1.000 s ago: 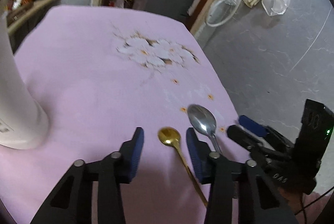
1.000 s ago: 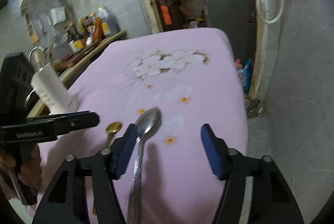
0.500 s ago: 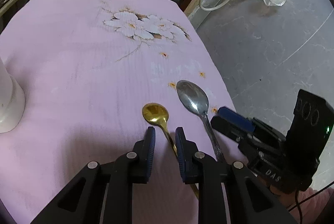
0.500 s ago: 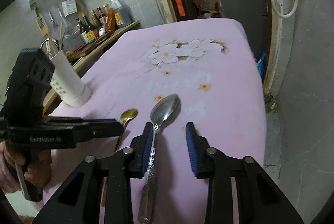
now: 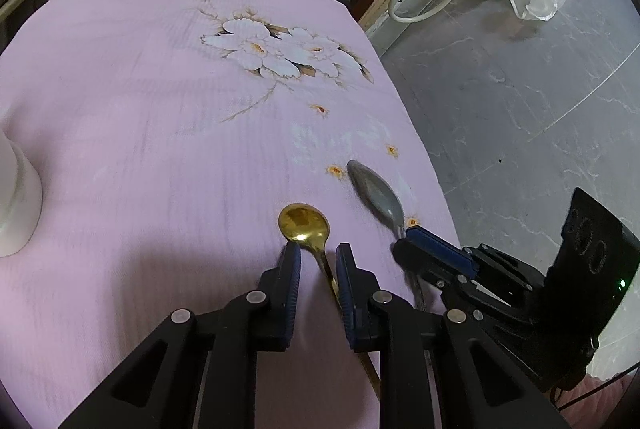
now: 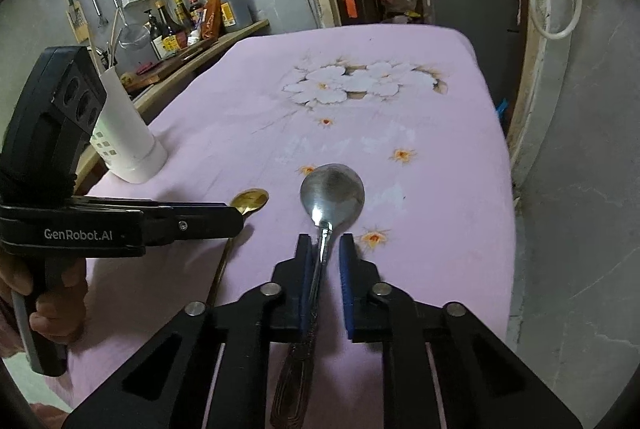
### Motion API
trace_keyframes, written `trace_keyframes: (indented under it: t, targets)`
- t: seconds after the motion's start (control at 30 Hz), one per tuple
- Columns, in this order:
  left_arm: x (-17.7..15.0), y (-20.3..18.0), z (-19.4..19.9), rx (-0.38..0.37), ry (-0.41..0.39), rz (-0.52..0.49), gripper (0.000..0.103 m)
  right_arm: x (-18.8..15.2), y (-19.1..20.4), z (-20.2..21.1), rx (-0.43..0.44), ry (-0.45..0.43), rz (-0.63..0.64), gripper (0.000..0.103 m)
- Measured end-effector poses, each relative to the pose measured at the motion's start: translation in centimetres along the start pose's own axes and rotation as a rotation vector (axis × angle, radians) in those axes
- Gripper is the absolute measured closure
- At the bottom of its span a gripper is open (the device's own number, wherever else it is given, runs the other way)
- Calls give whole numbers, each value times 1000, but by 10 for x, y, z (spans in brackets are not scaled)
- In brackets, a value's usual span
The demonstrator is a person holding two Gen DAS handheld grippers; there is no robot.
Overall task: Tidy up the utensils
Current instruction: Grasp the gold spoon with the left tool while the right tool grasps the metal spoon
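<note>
A gold spoon (image 5: pixel 304 223) lies on the pink flowered cloth (image 5: pixel 160 149). Its handle runs between the pads of my left gripper (image 5: pixel 318 259). The jaws stand narrow, with the handle near the right pad and a gap on the left. Beside it is the silver spoon (image 6: pixel 332 193), its bowl tipped on edge in the left wrist view (image 5: pixel 378 195). My right gripper (image 6: pixel 325 249) is closing on its handle, which sits against the left pad. The left gripper (image 6: pixel 236 217) shows side-on in the right wrist view, over the gold spoon (image 6: pixel 252 199).
A white perforated utensil holder (image 6: pixel 128 137) stands on the cloth at the left, also seen in the left wrist view (image 5: pixel 14 197). The table's right edge (image 5: pixel 436 181) drops to a grey floor just beside the silver spoon. Bottles line a counter behind.
Both grippers have narrowed from wide open around their spoon handles. The silver spoon's bowl has tipped onto its edge. The gold spoon has stayed flat in place.
</note>
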State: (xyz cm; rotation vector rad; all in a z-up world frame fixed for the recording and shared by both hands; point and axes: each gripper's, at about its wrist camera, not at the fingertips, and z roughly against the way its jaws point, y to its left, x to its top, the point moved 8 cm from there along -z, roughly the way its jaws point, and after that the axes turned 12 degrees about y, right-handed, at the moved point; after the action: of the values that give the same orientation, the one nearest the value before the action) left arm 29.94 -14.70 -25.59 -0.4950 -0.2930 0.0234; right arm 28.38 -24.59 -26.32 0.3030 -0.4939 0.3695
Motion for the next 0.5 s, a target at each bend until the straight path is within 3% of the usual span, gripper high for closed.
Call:
trace_keyframes:
  t: [0.3,0.5]
  targets:
    - [7,-7,-6,-2,47,-34,85,3,-16,5,38,-7,-78,96]
    - [9,-11,-8,38,62,-61,85,8,-42,2,49,7,-138,96]
